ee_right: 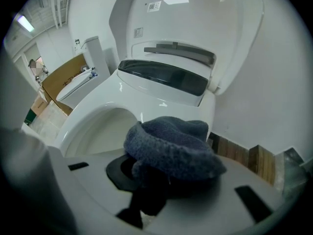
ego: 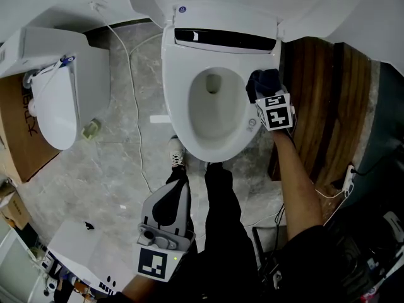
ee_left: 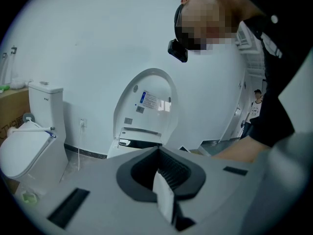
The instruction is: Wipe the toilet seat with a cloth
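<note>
Head view shows the right gripper [ego: 262, 98], fingers clamped on the cloth [ego: 264, 81], at the seat [ego: 178, 84] to wipe, while the left gripper [ego: 169, 194] idles, fingers closed.

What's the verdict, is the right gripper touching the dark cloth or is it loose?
Touching. The right gripper view shows the cloth bunched up between the fingers of the right gripper, which are closed on it with no gap.
</note>
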A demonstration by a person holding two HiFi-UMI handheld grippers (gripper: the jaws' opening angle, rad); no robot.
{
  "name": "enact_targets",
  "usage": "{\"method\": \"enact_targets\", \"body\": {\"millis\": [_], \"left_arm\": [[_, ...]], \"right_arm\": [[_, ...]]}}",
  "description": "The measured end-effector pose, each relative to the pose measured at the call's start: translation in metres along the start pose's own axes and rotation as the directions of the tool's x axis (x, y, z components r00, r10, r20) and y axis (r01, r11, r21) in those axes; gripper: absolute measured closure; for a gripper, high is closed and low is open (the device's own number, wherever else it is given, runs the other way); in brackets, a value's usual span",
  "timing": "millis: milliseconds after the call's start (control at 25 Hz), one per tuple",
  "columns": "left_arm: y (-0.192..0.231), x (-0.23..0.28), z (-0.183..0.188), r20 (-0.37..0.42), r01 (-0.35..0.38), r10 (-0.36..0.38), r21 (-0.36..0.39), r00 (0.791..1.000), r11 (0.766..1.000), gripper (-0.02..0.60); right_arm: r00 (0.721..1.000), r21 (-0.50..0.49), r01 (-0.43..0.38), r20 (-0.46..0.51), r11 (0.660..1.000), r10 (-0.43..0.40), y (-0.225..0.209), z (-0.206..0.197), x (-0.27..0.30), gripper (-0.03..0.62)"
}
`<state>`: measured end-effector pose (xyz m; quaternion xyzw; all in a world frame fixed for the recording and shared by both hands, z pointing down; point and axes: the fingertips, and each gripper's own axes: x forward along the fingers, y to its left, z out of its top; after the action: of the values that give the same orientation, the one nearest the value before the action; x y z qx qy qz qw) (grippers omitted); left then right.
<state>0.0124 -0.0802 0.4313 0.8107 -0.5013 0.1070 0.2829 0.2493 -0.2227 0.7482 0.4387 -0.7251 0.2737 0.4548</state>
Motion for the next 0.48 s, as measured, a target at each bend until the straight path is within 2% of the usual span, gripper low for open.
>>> {"method": "enact_targets", "body": {"millis": [480], "left_arm": [[-0.001,0.001,0.001,0.009,-0.001,0.001,0.003,1.0,1.0,0.571]], "right_arm": [[0.999,0.013,-0.013,-0.039,1.0,0.013,0.014,-0.033,-0.014,0.5]]}}
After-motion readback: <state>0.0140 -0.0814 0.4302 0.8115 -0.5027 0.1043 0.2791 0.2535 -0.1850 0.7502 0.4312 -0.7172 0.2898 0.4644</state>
